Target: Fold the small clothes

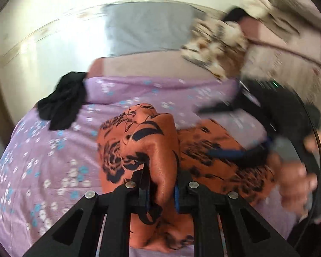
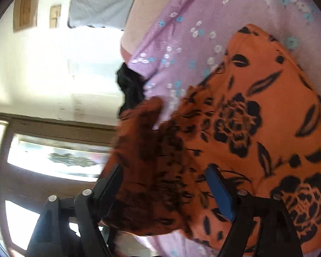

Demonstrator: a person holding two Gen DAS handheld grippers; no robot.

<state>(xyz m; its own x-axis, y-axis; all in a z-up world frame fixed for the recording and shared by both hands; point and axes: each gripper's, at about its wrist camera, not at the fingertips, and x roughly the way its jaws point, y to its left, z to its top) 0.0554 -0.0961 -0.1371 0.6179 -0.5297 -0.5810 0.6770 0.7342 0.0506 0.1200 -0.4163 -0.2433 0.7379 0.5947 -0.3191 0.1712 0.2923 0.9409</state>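
Between the left tongs (image 1: 161, 189), an orange floral garment (image 1: 139, 141) sits pinched.

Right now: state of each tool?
Left tool: shut on the orange floral garment.
Right tool: open, garment fold between its fingers, not clamped.

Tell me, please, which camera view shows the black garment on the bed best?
The left wrist view: the black garment lies crumpled in full at the edge of the purple floral sheet. In the right wrist view, the black garment is partly hidden behind the orange floral cloth.
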